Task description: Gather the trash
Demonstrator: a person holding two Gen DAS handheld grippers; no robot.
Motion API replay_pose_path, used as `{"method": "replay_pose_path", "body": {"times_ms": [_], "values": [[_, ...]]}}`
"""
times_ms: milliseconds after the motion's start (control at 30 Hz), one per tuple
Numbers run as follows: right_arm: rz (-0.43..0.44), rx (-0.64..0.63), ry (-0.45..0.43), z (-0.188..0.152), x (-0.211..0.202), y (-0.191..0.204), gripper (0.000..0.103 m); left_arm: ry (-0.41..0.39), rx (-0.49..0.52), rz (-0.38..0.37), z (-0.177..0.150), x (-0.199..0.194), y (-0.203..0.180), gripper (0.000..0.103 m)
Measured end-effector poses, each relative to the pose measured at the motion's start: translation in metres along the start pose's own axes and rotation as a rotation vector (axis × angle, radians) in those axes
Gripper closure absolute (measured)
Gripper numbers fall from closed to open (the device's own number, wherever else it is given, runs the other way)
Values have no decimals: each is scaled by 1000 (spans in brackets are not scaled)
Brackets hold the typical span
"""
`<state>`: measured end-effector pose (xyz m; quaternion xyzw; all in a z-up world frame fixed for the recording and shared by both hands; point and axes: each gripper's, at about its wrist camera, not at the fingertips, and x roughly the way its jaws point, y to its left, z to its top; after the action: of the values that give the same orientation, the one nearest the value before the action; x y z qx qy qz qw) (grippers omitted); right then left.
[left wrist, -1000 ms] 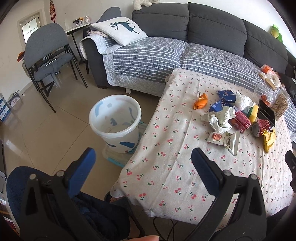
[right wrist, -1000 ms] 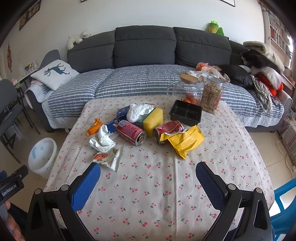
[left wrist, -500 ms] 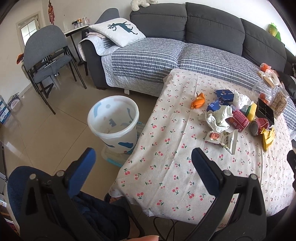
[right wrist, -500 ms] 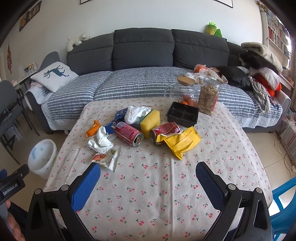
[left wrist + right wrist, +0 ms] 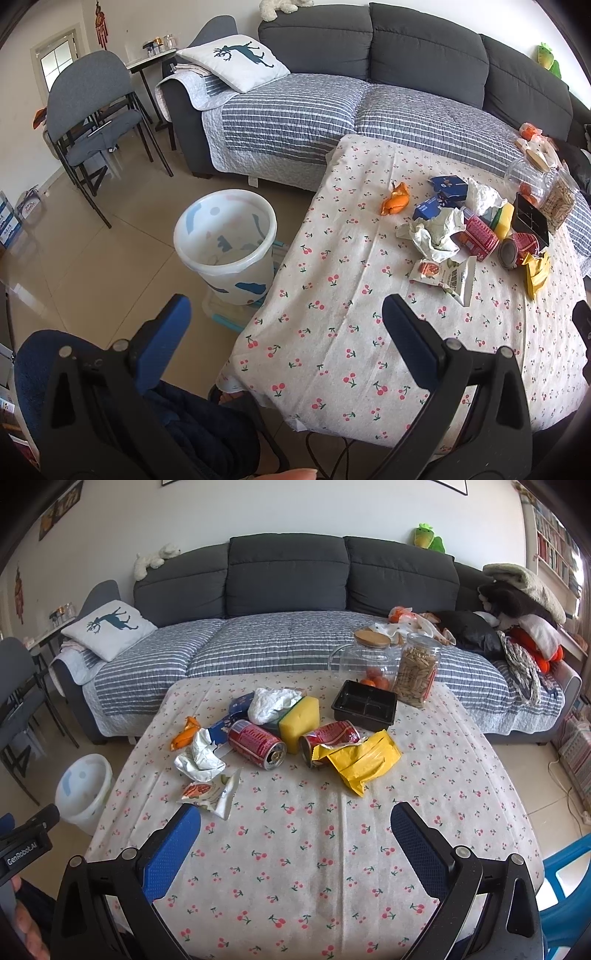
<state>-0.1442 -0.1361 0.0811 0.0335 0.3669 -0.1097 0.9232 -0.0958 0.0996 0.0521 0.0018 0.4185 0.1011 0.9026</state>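
Two grippers, left (image 5: pixel 286 319) and right (image 5: pixel 295 825), hover over the worktop's (image 5: pixel 332 849) near edge, fingers wide and empty. The trash (image 5: pixel 280 734), cans, wrappers and what looks like tissue, lies mid-worktop; the bin (image 5: pixel 225 243) stands on the floor beside it.

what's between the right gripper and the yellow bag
Only bare cherry-print tablecloth between the open right gripper and the yellow bag, per the right wrist view.

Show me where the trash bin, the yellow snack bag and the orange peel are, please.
trash bin (image 5: pixel 225 236): left wrist view, inner wall.
yellow snack bag (image 5: pixel 360 758): right wrist view, middle of bag.
orange peel (image 5: pixel 396 201): left wrist view, its centre.
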Motion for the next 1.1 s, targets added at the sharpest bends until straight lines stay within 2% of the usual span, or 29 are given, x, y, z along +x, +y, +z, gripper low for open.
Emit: {"method": "replay_pose_path", "body": {"times_ms": [433, 600, 700, 833, 1000, 1100], "values": [[6, 0, 6, -1, 2, 1, 0, 4, 1, 1, -2, 2, 0, 0], [27, 16, 41, -3, 9, -4, 0, 23, 9, -18, 2, 7, -6, 0], [21, 32, 57, 4, 14, -16, 0, 41, 24, -74, 14, 12, -6, 0], [3, 114, 78, 27, 21, -52, 0, 92, 55, -158, 41, 22, -23, 0], [20, 224, 138, 62, 40, -98, 0, 235, 95, -360, 72, 48, -50, 1], [79, 300, 216, 80, 66, -119, 1, 313, 131, -395, 83, 70, -73, 6]]}}
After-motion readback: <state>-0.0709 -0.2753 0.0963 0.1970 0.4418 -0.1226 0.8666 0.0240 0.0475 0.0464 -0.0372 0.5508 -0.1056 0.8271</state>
